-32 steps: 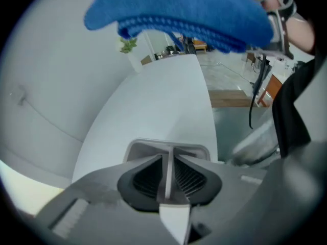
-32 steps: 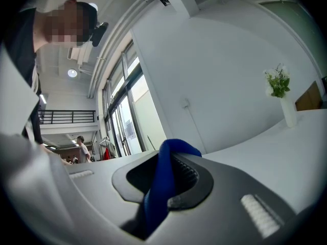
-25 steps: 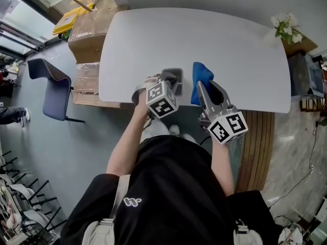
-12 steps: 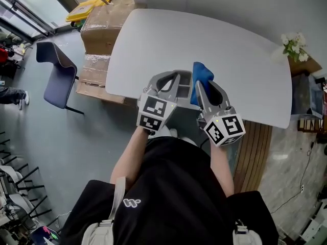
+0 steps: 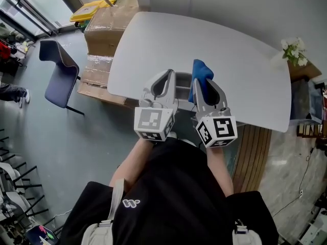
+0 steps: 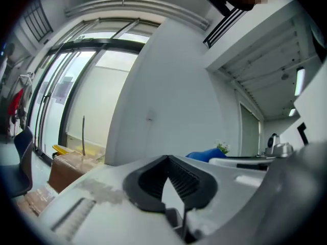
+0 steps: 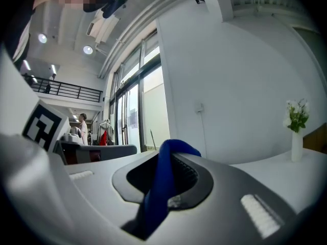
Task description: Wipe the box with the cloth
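The white table [image 5: 245,70] lies bare below both tools; nothing on it seems to belong to the job, since the box and the cloth are both carried in front of its near edge.

The box [image 5: 183,90] sits between the two tools, tight against the left gripper [image 5: 170,73]; those jaws are pressed fully together with no gap at the tips, and a grey sliver shows at their root, so I judge they pinch one thin wall of the box and hold it clear of the table. The right gripper [image 5: 207,83] has its jaws closed on the cloth [image 5: 200,70], which runs up between the pads and stands out past the tips.

So the set-up looks done: box in one tool, cloth in the other, the two just beside each other. Whether the cloth touches the box yet I cannot tell, and no part of the box looks visibly wiped, so the rubbing itself seems all still to do.

The box is small, grey and rectangular, seemingly open, with a straight inner ledge; much of it is hidden by the tools. The cloth is deep blue and bunched into a soft fold.
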